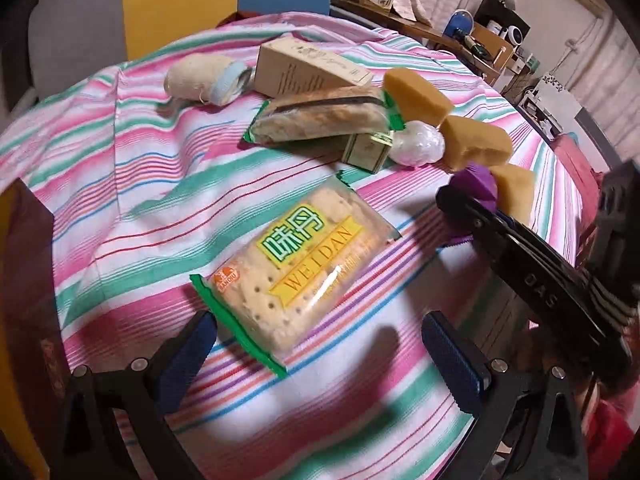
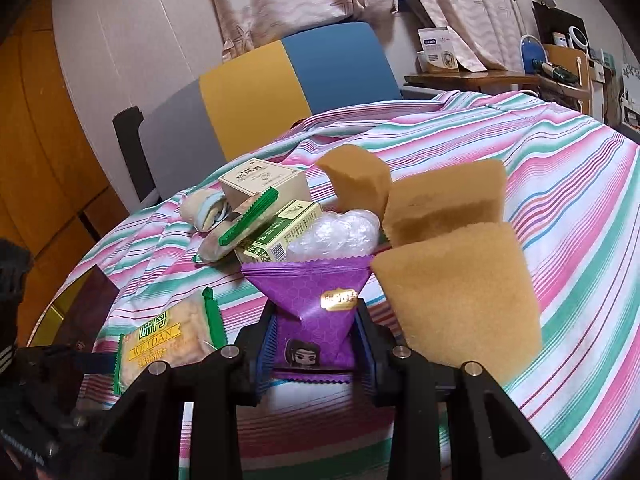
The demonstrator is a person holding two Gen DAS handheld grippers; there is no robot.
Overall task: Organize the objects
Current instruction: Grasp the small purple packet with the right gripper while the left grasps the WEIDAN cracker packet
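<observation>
A clear packet of crackers (image 1: 296,268) with green ends and a yellow label lies flat on the striped tablecloth (image 1: 140,184). My left gripper (image 1: 320,360) stands open just short of it, one blue-padded finger on each side of its near end. My right gripper (image 2: 316,320) is shut on a purple triangular snack packet (image 2: 312,300) and holds it above the cloth. In the left wrist view the right gripper (image 1: 460,204) reaches in from the right with the purple packet (image 1: 478,184) at its tip. The cracker packet (image 2: 168,344) lies to its left.
Three tan sponges (image 2: 456,300) (image 2: 444,200) (image 2: 356,180) stand beside the purple packet. Behind it lie a crumpled clear plastic ball (image 2: 340,236), a small green box (image 2: 280,232), a wrapped sandwich biscuit (image 1: 320,114), a beige carton (image 1: 308,68) and a rolled cloth (image 1: 204,78). A yellow-and-blue chair (image 2: 288,76) stands beyond the table.
</observation>
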